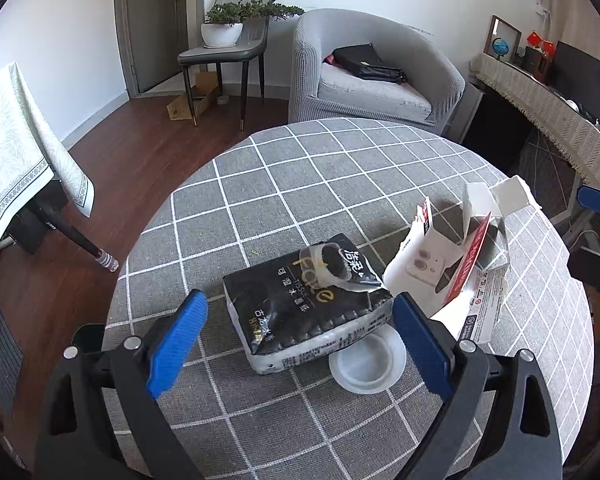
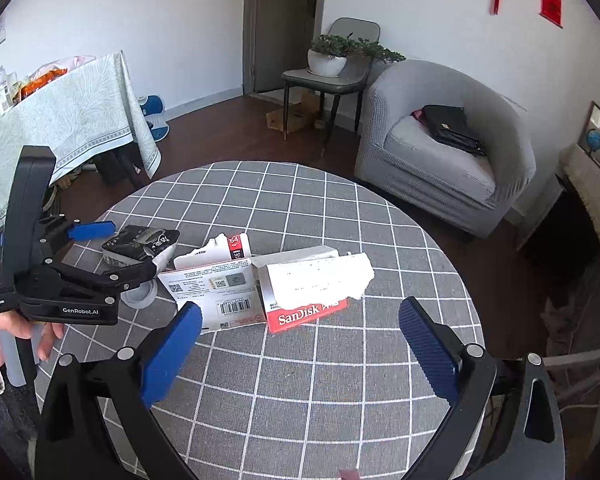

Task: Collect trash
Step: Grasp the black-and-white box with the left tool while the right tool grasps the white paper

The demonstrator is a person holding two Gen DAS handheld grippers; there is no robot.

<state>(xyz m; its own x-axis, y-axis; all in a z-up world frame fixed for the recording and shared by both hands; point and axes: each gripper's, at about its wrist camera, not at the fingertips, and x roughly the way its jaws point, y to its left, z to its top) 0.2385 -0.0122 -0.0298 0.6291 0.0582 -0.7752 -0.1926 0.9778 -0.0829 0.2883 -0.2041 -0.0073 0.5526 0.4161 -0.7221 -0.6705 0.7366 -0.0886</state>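
A black tissue pack (image 1: 304, 304) lies on the round checked table (image 1: 340, 168), partly over a white plastic lid (image 1: 370, 362). A torn white and red SanDisk carton (image 1: 456, 256) stands to its right. My left gripper (image 1: 300, 332) is open, its blue pads on either side of the pack's near end, not touching. In the right wrist view the carton (image 2: 300, 292) lies flattened ahead, the pack (image 2: 140, 246) at left, the lid (image 2: 142, 294) beside it. My right gripper (image 2: 300, 332) is open and empty, just short of the carton. The left gripper (image 2: 120, 252) shows at left, held by a hand.
A grey armchair (image 1: 372, 76) with a black bag stands behind the table. A chair with a potted plant (image 1: 224, 28) is by the door. A cloth-covered table (image 2: 60, 120) is at left, a shelf with a fringed cloth (image 1: 540, 108) at right.
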